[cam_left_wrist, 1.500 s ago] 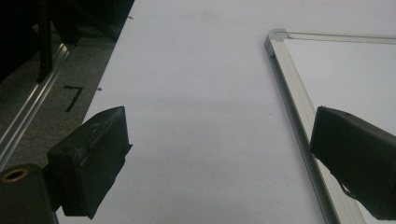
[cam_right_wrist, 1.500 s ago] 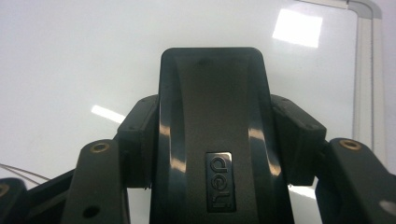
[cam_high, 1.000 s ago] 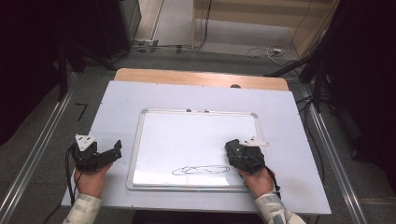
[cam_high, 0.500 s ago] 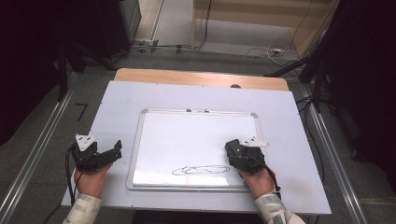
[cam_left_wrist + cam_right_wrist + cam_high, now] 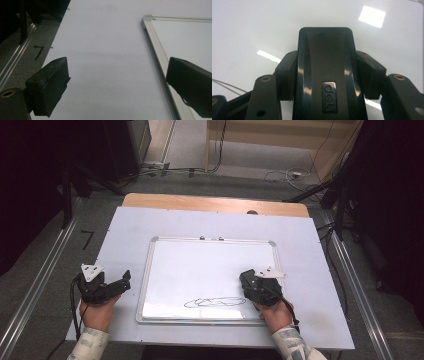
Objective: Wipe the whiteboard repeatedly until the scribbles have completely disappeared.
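A white-surfaced whiteboard (image 5: 210, 265) with a silver frame lies flat on the table's middle, and a black scribble (image 5: 215, 302) runs near its front edge. My right gripper (image 5: 249, 280) rests on the board's right part, just right of the scribble. It is shut on a black eraser (image 5: 327, 50) with a small logo plate, a pad pressing each side, and its jaws have just been closing tighter on it. My left gripper (image 5: 123, 283) lies on the table left of the board, open, with bare tabletop between its jaws (image 5: 117, 87). The board's frame (image 5: 155, 47) runs beside its right jaw.
The pale table sheet (image 5: 125, 235) surrounds the board, with a wooden strip (image 5: 200, 202) along its far edge. Metal rails (image 5: 45, 280) flank both sides. Dark stands and cables (image 5: 280, 175) lie on the floor beyond.
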`<state>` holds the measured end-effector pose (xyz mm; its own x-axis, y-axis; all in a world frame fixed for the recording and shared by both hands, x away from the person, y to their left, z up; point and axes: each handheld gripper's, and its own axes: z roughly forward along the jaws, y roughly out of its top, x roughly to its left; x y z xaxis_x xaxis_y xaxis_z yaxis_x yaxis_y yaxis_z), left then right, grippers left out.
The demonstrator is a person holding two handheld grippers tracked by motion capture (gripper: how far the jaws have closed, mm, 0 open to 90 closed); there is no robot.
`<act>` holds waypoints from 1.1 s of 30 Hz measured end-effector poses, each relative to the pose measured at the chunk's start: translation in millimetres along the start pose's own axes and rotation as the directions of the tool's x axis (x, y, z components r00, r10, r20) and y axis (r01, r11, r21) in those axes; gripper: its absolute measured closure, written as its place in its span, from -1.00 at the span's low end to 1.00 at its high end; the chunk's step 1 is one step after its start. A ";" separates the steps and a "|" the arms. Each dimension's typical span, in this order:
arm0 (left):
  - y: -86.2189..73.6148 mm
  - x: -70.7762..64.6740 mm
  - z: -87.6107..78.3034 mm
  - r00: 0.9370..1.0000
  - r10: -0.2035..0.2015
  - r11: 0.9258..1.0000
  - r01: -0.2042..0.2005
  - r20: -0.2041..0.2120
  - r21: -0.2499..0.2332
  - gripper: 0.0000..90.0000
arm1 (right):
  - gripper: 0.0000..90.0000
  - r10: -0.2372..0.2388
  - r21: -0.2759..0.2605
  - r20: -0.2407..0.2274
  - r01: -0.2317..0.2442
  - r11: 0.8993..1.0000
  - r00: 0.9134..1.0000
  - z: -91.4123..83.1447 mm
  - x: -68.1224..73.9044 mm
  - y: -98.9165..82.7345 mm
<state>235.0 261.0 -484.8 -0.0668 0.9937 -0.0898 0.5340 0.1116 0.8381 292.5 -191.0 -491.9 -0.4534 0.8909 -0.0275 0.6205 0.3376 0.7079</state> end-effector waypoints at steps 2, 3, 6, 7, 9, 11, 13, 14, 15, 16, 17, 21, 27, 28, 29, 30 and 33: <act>0.0 0.0 0.0 1.000 0.002 1.000 -0.002 0.001 0.001 -0.88 | -0.13 -0.011 0.000 -0.011 0.011 1.000 1.000 0.8 5.8 0.6; 0.0 -0.2 0.1 1.000 0.001 1.000 -0.001 0.000 0.001 -0.88 | -0.13 -0.018 -0.001 -0.014 0.018 1.000 1.000 1.3 7.4 0.9; 0.2 -0.6 0.1 1.000 0.003 1.000 -0.003 0.001 0.000 -0.88 | -0.13 -0.019 -0.002 -0.017 0.019 1.000 1.000 2.1 10.4 1.4; 0.2 -0.7 0.0 1.000 0.002 1.000 -0.002 0.002 -0.001 -0.88 | -0.12 -0.019 -0.004 -0.019 0.019 1.000 1.000 2.7 13.2 1.7; 0.4 -0.8 0.0 1.000 0.003 1.000 -0.003 0.004 -0.002 -0.88 | -0.12 -0.023 -0.002 -0.021 0.023 1.000 1.000 3.2 16.2 2.3; 0.5 -0.8 -0.1 1.000 0.002 1.000 -0.002 0.005 -0.001 -0.88 | -0.12 -0.026 -0.001 -0.025 0.026 1.000 0.999 3.6 17.8 2.7; 0.6 -0.8 -0.1 1.000 0.003 1.000 -0.003 0.005 -0.002 -0.88 | -0.12 -0.030 0.003 -0.029 0.030 1.000 0.999 4.1 20.8 3.6; 0.6 -0.8 0.0 1.000 0.002 1.000 -0.002 0.006 -0.002 -0.88 | -0.12 -0.037 0.003 -0.035 0.037 0.999 0.999 4.9 24.1 4.3; 0.7 -0.9 0.3 1.000 0.002 1.000 -0.002 0.004 -0.002 -0.88 | -0.12 -0.039 0.002 -0.036 0.039 0.999 0.999 5.5 25.7 4.8; 0.7 -1.0 0.2 1.000 0.002 1.000 -0.002 0.005 -0.001 -0.88 | -0.12 -0.043 0.003 -0.038 0.043 0.999 0.998 5.8 27.1 5.3; 0.7 -1.0 0.2 1.000 0.002 1.000 -0.002 0.005 -0.001 -0.88 | -0.12 -0.045 0.003 -0.042 0.045 0.999 0.998 6.3 28.6 5.8; 1.1 -1.6 -0.1 1.000 0.004 1.000 -0.004 0.005 0.000 -0.88 | -0.12 -0.061 0.006 -0.049 0.061 0.998 0.997 8.2 34.3 8.0; 1.3 -1.6 0.1 1.000 0.003 1.000 -0.003 0.008 -0.001 -0.87 | -0.12 -0.075 0.010 -0.060 0.075 0.997 0.995 10.3 43.1 10.5; 1.3 -1.6 0.1 1.000 0.003 1.000 -0.003 0.009 -0.002 -0.87 | -0.12 -0.074 0.012 -0.063 0.075 0.997 0.995 10.7 45.2 11.1; 1.4 -1.7 0.0 1.000 0.004 1.000 -0.004 0.009 -0.001 -0.87 | -0.12 -0.082 0.009 -0.064 0.083 0.996 0.995 11.1 46.7 11.3; 1.4 -1.7 0.0 1.000 0.004 1.000 -0.004 0.009 -0.001 -0.87 | -0.12 -0.082 0.009 -0.064 0.083 0.996 0.995 11.1 46.7 11.3; 1.5 -1.8 0.1 1.000 0.004 1.000 -0.004 0.011 -0.002 -0.87 | -0.12 -0.093 0.012 -0.079 0.094 0.995 0.993 12.5 54.5 13.0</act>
<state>236.0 259.5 -483.4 -0.0556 0.9942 -0.0920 0.5330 0.1075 0.8393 283.9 -134.2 -493.0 -0.5583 0.8288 -0.0376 0.5824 0.4239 0.6936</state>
